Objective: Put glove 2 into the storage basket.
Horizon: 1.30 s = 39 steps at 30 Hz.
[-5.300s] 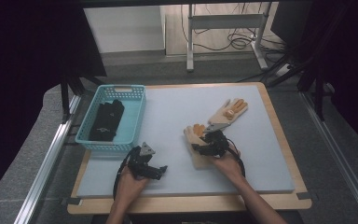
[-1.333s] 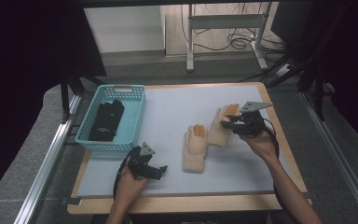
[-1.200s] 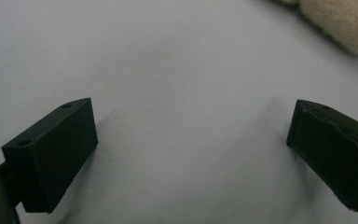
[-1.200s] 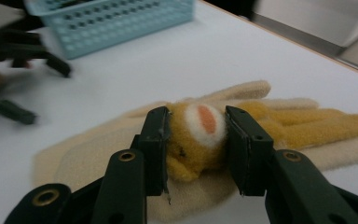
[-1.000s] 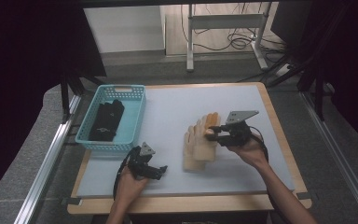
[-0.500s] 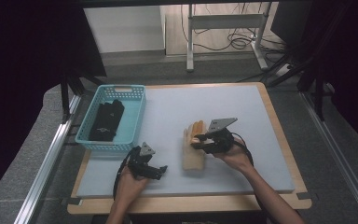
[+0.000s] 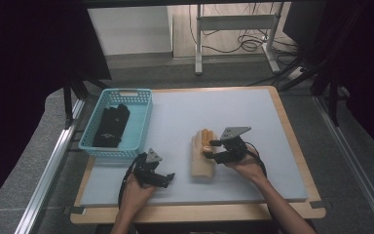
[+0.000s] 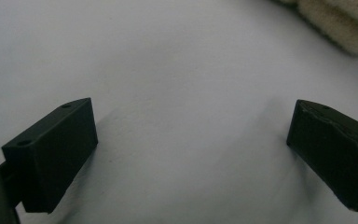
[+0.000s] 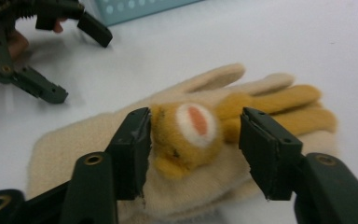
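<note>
A beige glove (image 7: 200, 163) with orange fingers and a round orange animal face (image 9: 191, 126) lies flat in the middle of the table, on top of a second beige glove. My right gripper (image 7: 209, 149) is low over it, with the animal face between its jaws (image 9: 193, 140). The jaws have just been opening: the left pad sits against the orange fuzz and the right pad stands clear of it. Near the table's front left, my left gripper (image 7: 167, 179) rests open on the white surface (image 8: 191, 135) with nothing between its jaws.
A turquoise basket (image 7: 139, 127) at the left holds black gloves (image 7: 111, 126). The beige gloves' edge (image 8: 345, 23) lies just past my left gripper (image 9: 81, 65). The white table top (image 7: 253, 112) stretches behind and to the right.
My right gripper came from the back right toward the middle and down, bringing the orange-fingered glove onto the other glove. Its jaws have spread apart. The left gripper has not moved.
</note>
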Each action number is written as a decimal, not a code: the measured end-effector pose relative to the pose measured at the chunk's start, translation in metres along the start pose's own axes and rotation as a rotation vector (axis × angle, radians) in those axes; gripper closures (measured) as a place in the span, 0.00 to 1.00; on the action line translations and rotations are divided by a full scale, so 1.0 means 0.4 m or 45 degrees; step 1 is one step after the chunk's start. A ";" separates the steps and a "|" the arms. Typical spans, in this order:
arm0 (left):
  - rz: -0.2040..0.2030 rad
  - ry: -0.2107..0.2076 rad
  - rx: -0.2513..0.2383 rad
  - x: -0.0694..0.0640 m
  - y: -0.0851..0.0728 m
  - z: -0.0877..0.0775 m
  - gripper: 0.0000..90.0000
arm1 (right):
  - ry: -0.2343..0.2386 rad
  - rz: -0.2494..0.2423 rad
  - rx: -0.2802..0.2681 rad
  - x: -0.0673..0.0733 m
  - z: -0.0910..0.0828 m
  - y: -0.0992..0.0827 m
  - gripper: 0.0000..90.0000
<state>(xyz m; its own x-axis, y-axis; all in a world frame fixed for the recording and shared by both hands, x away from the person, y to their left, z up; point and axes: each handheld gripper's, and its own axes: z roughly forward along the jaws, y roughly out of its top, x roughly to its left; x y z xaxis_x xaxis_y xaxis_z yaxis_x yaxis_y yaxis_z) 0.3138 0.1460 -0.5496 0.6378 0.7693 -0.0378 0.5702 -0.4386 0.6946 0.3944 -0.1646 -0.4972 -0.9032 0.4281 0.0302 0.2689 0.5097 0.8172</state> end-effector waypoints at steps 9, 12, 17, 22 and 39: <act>-0.003 0.000 0.001 0.000 0.000 0.000 0.02 | -0.064 0.095 0.058 -0.017 -0.069 -0.033 0.50; -0.004 0.000 -0.001 -0.001 0.000 0.000 0.02 | -0.077 0.105 0.080 -0.009 -0.075 -0.056 0.71; -0.003 0.000 0.000 0.000 0.000 0.000 0.02 | -0.053 0.105 0.144 0.010 -0.059 -0.084 0.95; -0.002 0.000 0.000 0.000 0.000 0.000 0.02 | -0.026 0.100 0.190 0.029 -0.024 -0.098 0.98; -0.009 0.006 0.006 -0.002 -0.006 -0.009 0.02 | 0.003 0.037 0.204 0.089 0.055 -0.066 0.98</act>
<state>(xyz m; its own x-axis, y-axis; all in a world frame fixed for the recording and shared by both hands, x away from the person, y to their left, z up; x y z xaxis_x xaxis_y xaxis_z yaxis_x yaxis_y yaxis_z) 0.3101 0.1481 -0.5489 0.6311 0.7747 -0.0394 0.5771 -0.4350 0.6912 0.3628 -0.1463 -0.5303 -0.8952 0.4423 0.0540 0.3444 0.6101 0.7135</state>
